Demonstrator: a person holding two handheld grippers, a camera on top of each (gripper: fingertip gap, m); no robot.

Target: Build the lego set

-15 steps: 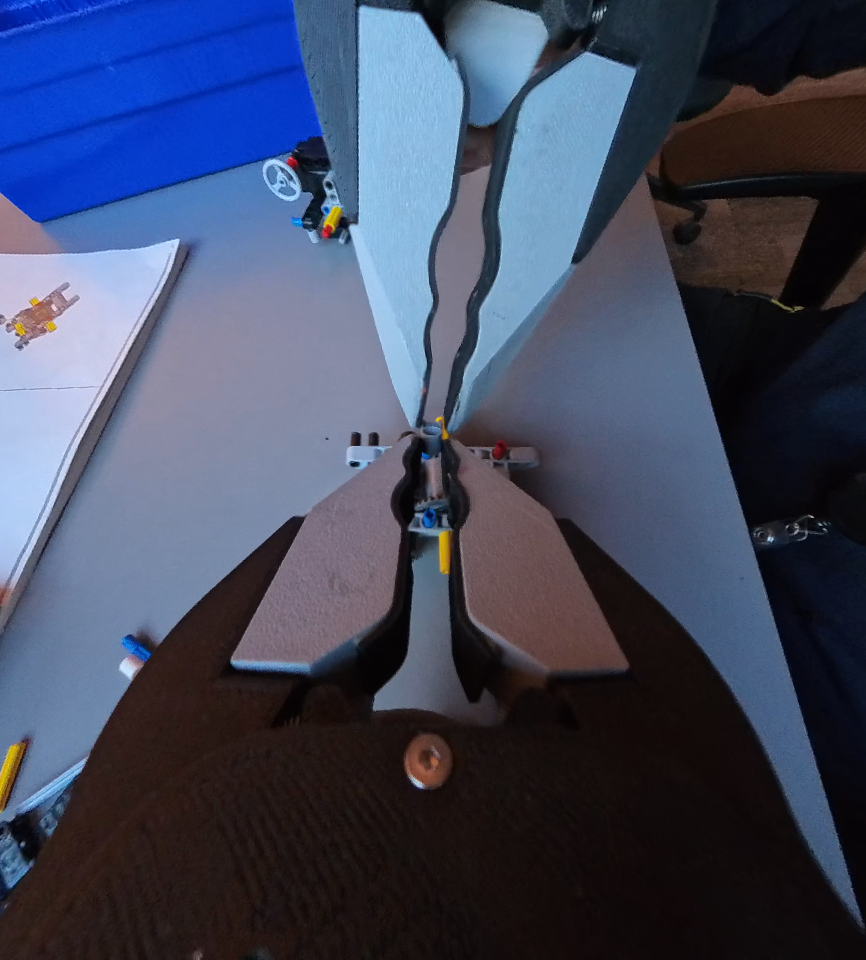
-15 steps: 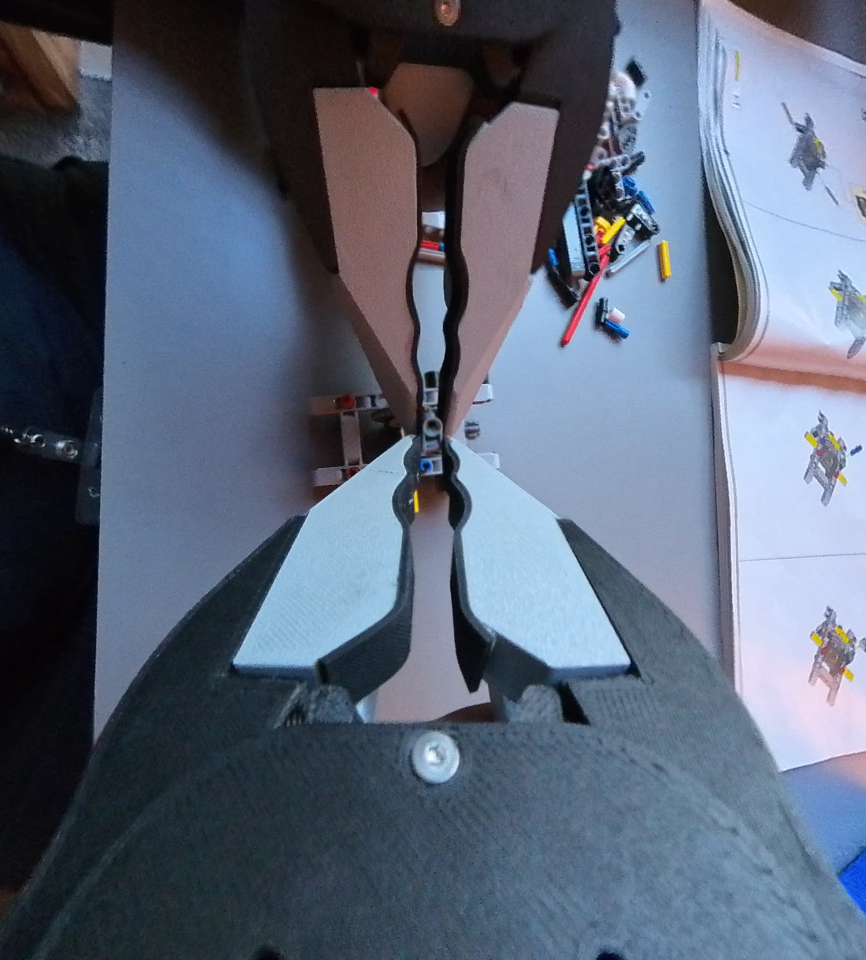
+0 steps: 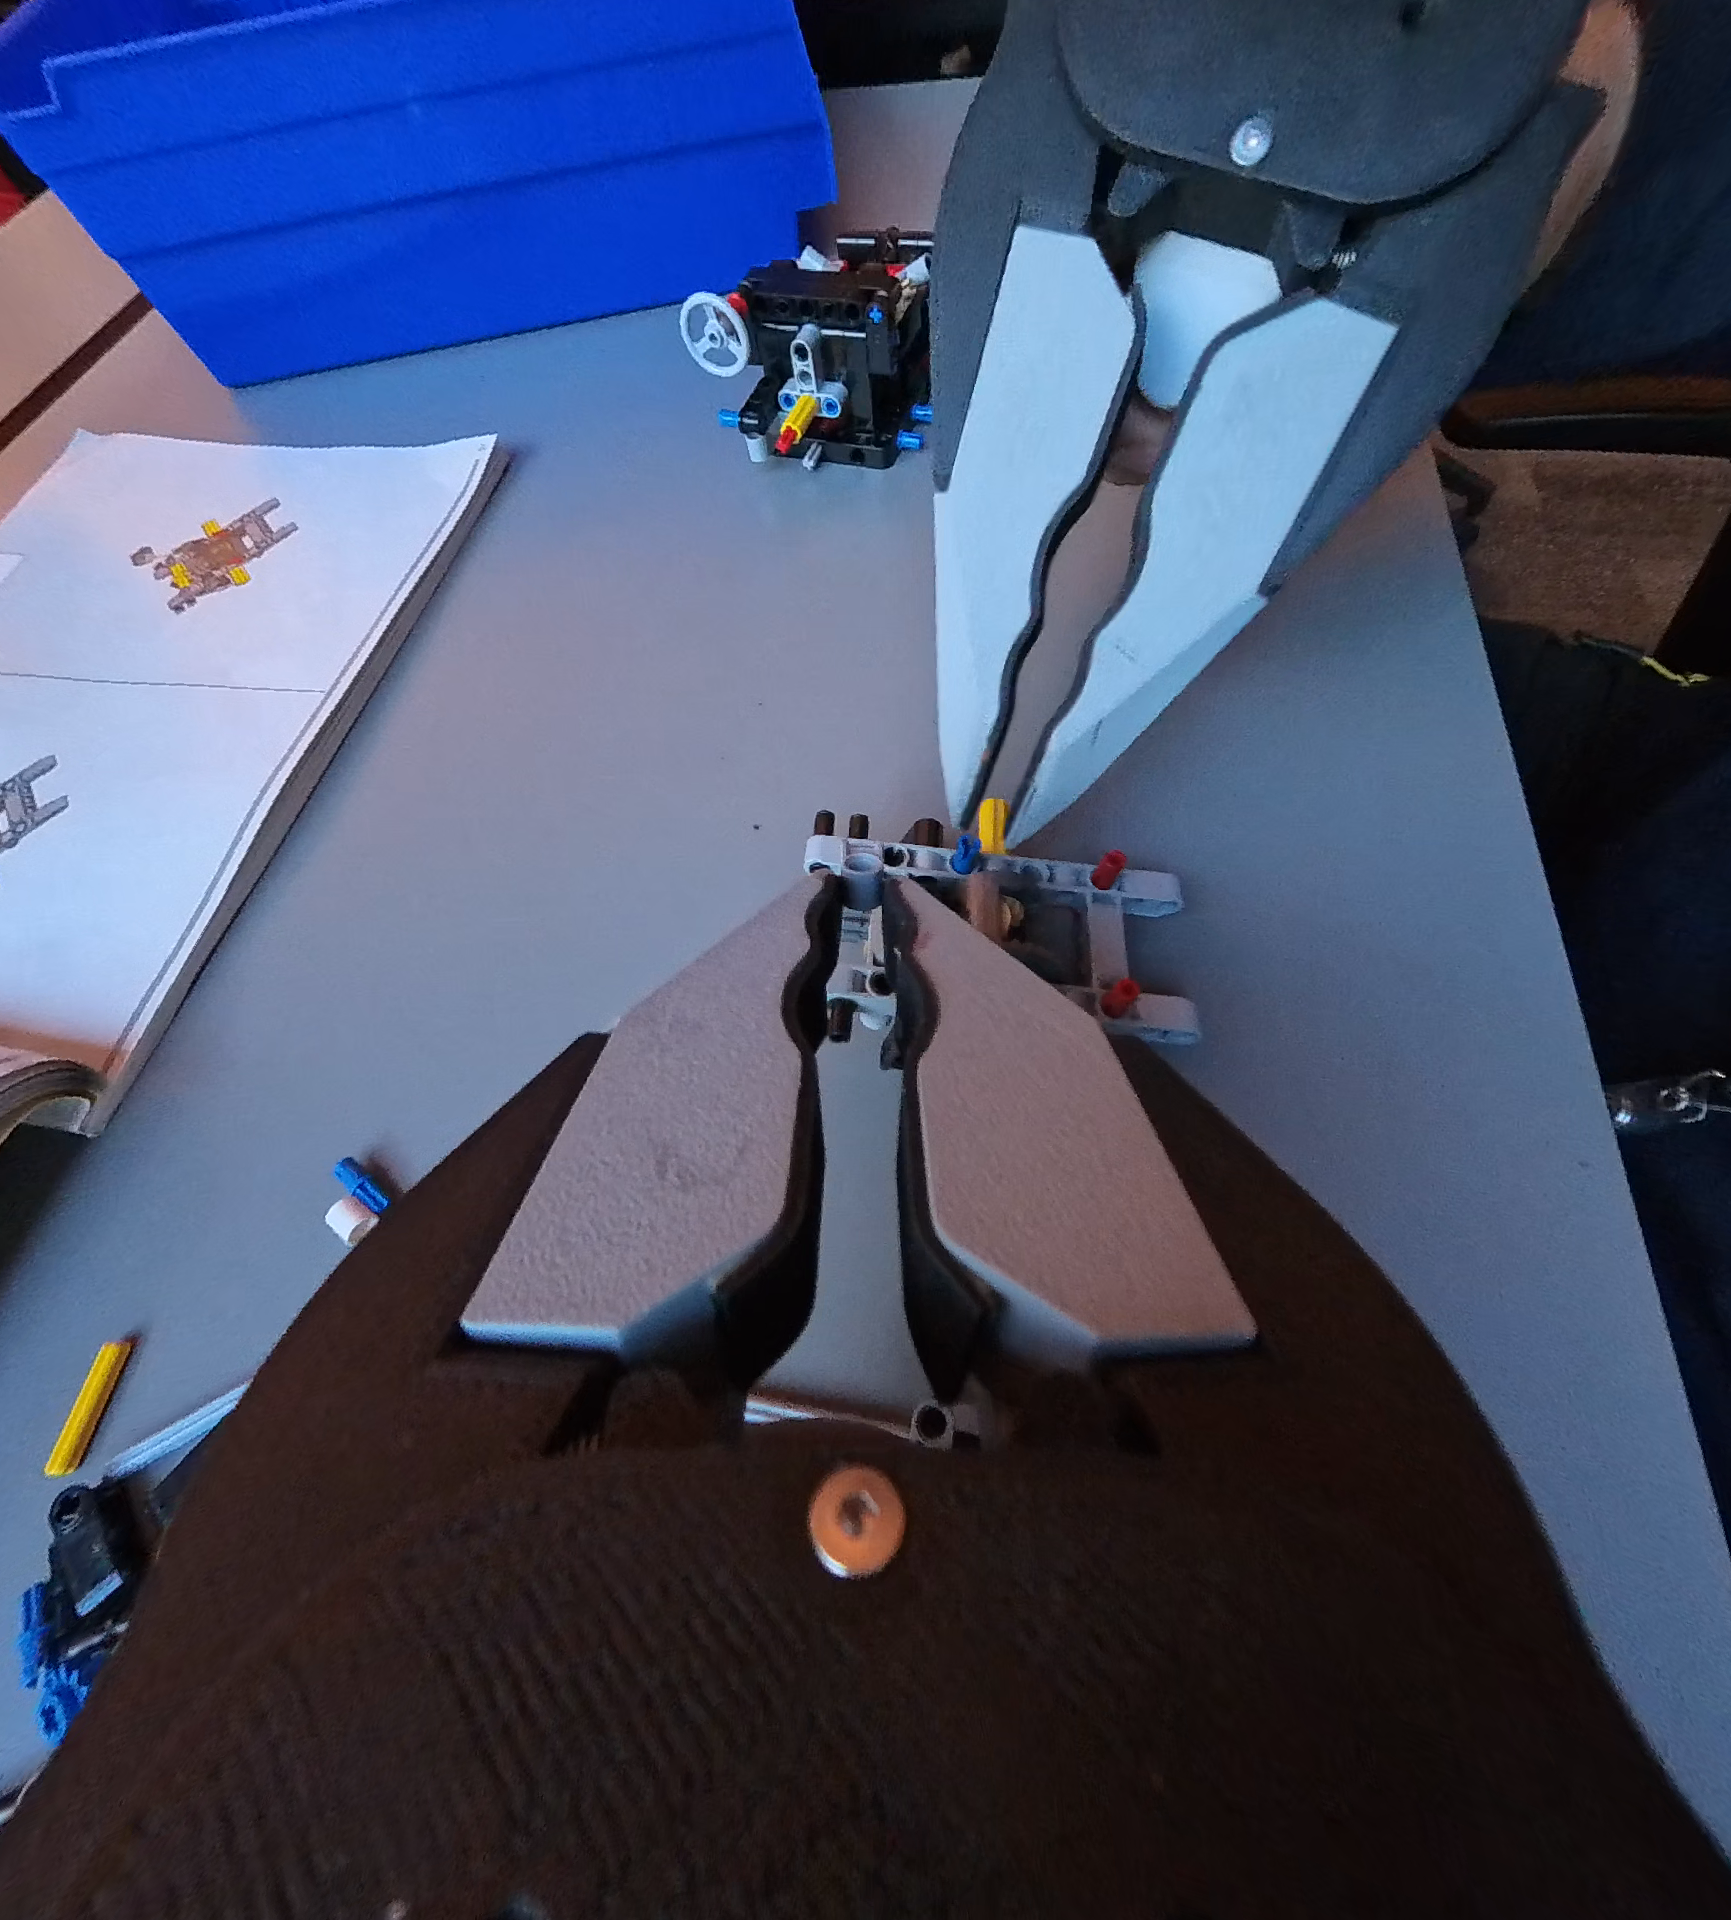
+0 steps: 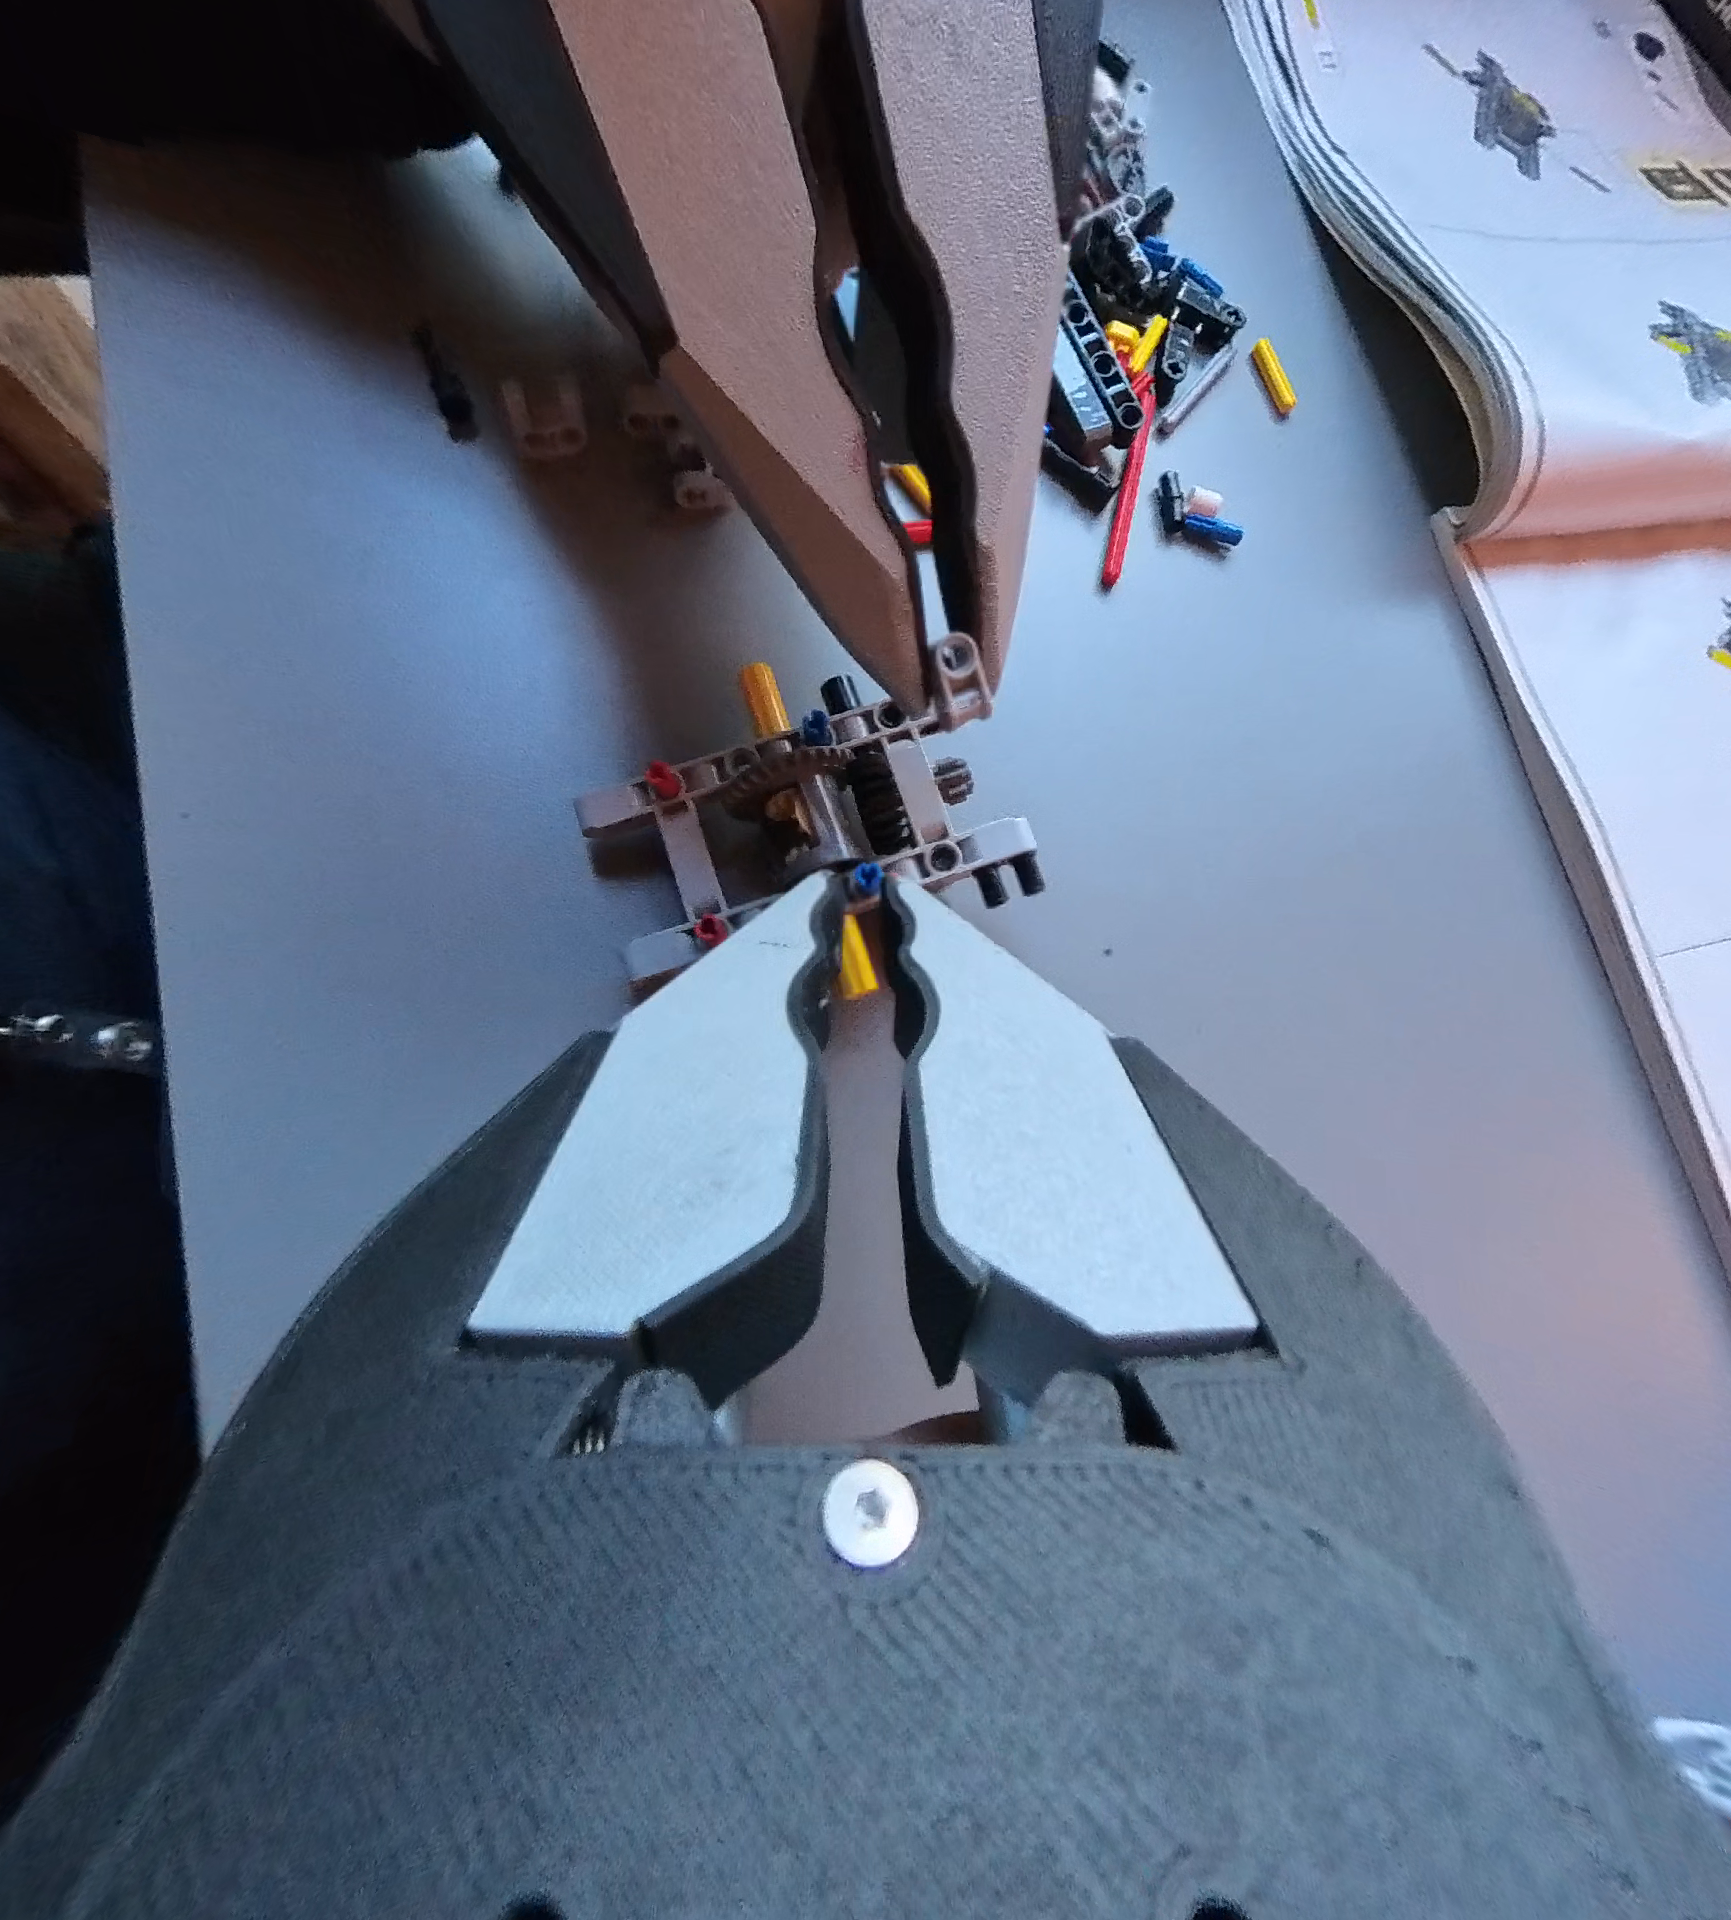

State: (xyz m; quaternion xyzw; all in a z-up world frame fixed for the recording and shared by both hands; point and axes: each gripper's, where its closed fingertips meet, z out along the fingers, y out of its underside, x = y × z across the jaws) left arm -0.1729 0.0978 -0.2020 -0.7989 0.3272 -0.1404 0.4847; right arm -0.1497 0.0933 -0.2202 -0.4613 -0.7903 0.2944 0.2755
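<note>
A small grey frame (image 3: 1100,935) with gears and red, blue and black pins lies on the grey table (image 3: 580,727). My left gripper (image 3: 861,894) is shut on a small grey connector (image 3: 863,871) at the frame's left corner. In the right wrist view this gripper (image 4: 949,670) comes down from above with the connector (image 4: 965,681) at its tips. My right gripper (image 4: 861,904) is shut on a yellow axle (image 4: 856,961) that sticks out of the frame (image 4: 695,852). In the left wrist view its tips (image 3: 991,831) pinch the axle (image 3: 993,819) from the far side.
A blue bin (image 3: 425,187) stands at the back left, and a black sub-assembly with a white wheel (image 3: 819,353) in front of it. An open instruction booklet (image 3: 165,675) lies on the left. A pile of loose parts (image 4: 1141,343) lies behind the left gripper. A person's dark clothing (image 3: 1723,935) is past the table's right edge.
The grippers stood tip to tip over the frame; now the right one is offset to one side. The frame has turned and shows more of itself. Both grasps are kept.
</note>
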